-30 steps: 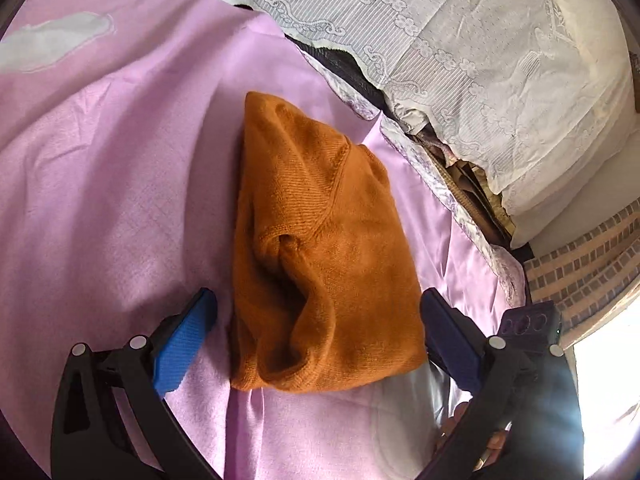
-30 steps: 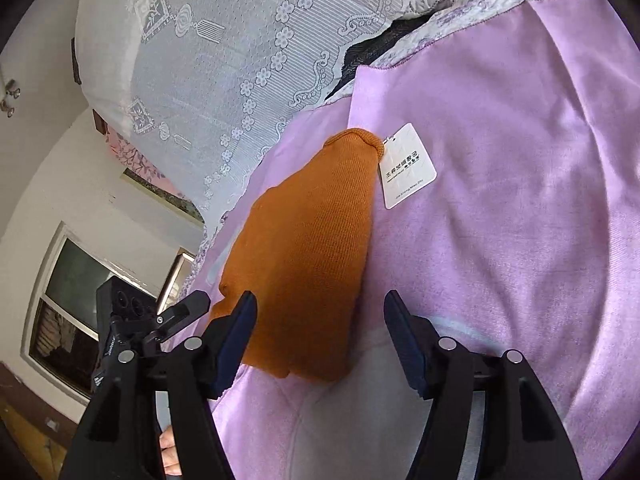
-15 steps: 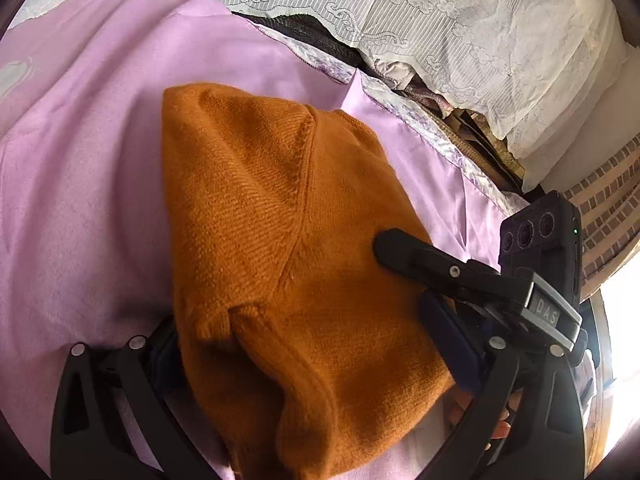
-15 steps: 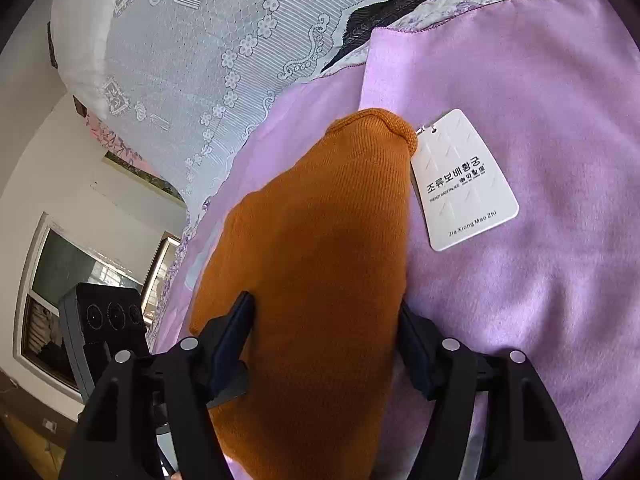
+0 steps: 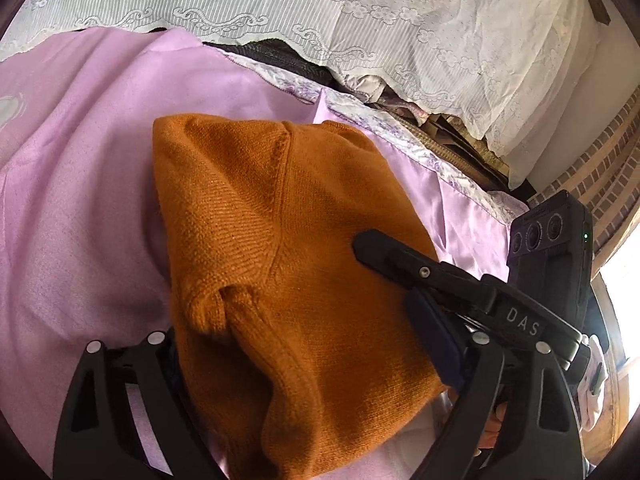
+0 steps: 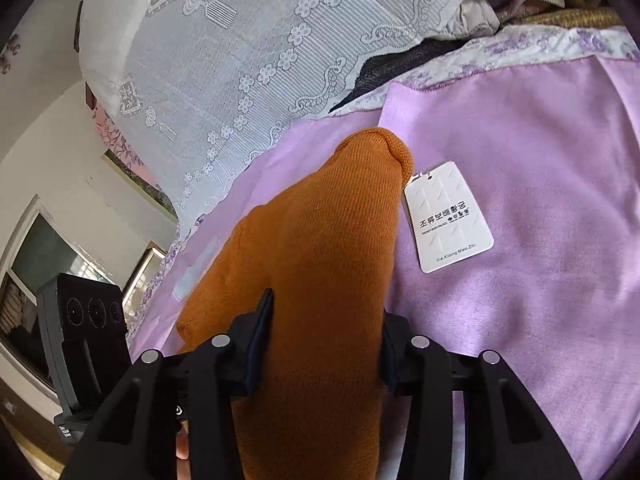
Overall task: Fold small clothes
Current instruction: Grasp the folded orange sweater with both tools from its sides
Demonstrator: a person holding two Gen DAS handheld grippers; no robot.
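A folded orange knit sweater lies on a pink bedsheet. My left gripper straddles its near end, with the fabric filling the gap between the two fingers. My right gripper holds the same sweater from the other side, its blue pads pressed against the fabric. A finger of the right gripper shows across the sweater in the left wrist view. A white hang tag lies on the sheet beside the sweater's far end.
A white lace cover drapes over bedding at the back, with a floral-edged sheet beneath it. A brick wall stands at the right. A window and white wall show at the left of the right wrist view.
Both grippers have moved forward over the sweater and narrowed onto it. The sweater now fills the gap between each pair of fingers.
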